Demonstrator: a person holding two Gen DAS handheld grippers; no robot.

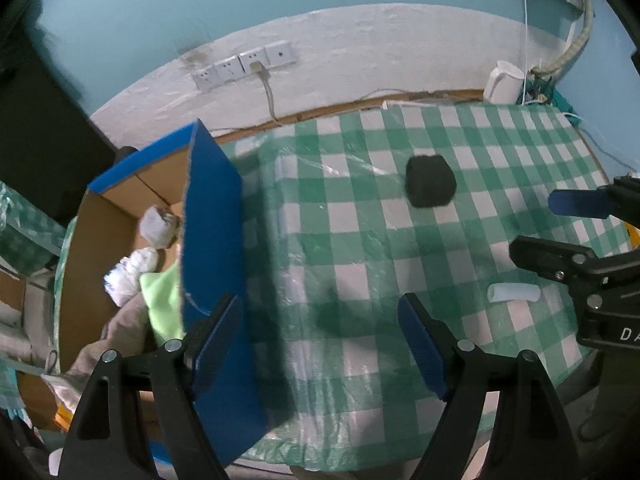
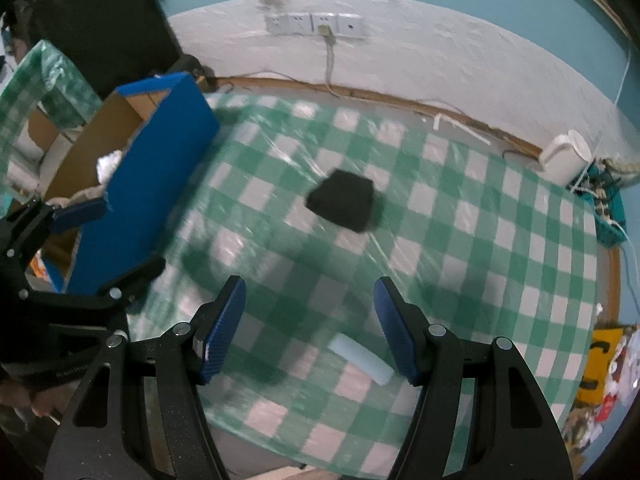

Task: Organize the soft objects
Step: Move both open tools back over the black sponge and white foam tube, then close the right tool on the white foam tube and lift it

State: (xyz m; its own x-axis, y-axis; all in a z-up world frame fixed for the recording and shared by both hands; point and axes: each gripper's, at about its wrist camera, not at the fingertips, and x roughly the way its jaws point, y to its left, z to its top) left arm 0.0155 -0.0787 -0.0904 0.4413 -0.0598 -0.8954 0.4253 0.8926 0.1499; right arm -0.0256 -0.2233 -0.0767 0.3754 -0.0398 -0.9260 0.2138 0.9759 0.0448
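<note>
A black soft block (image 1: pixel 431 181) lies on the green checked tablecloth (image 1: pixel 352 240); it also shows in the right wrist view (image 2: pixel 345 201). A pale white roll (image 1: pixel 513 293) lies near the table's front right, and in the right wrist view (image 2: pixel 360 359) it sits just below my open right gripper (image 2: pixel 310 328). My left gripper (image 1: pixel 320 344) is open and empty, its left finger over the wall of the blue cardboard box (image 1: pixel 212 216). The box holds white bundles (image 1: pixel 132 276), a green cloth (image 1: pixel 162 304) and a grey cloth. My right gripper (image 1: pixel 536 228) also shows in the left wrist view.
A white kettle (image 1: pixel 503 82) stands at the table's far right corner by tangled cables. Wall sockets (image 1: pixel 244 66) with a plugged cord are behind the table. A dark cabinet (image 1: pixel 44 140) stands left of the box. Clutter (image 2: pixel 600 376) lies off the table's right side.
</note>
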